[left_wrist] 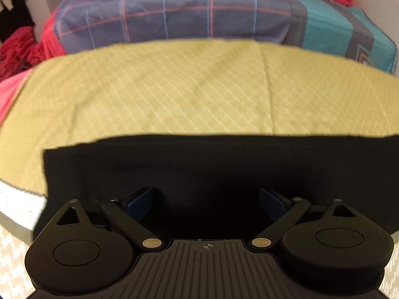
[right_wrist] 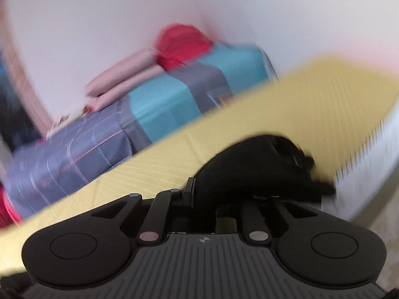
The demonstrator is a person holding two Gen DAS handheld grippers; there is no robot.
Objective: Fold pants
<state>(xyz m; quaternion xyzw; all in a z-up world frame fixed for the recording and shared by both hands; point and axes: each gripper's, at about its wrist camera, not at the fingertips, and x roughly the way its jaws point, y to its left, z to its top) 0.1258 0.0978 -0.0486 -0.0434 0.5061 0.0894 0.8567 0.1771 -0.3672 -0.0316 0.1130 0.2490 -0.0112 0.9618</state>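
the black pants (left_wrist: pixel 199 164) are laid flat along the near edge of a yellow quilted cloth (left_wrist: pixel 162 92) that covers the desk. the left hand-held gripper (left_wrist: pixel 205 200) is seen wide open above the dark fabric, its blue pads (left_wrist: pixel 139 199) kept well apart, with nothing gripped between them. the right hand-held gripper (right_wrist: pixel 199 196) is seen nearly closed, and a bunched fold of the pants (right_wrist: pixel 261 164) is pinched between its jaws and raised off the yellow cloth; that view is blurred. a bed (left_wrist: pixel 174 12) with a checked cover is seen on the far side.
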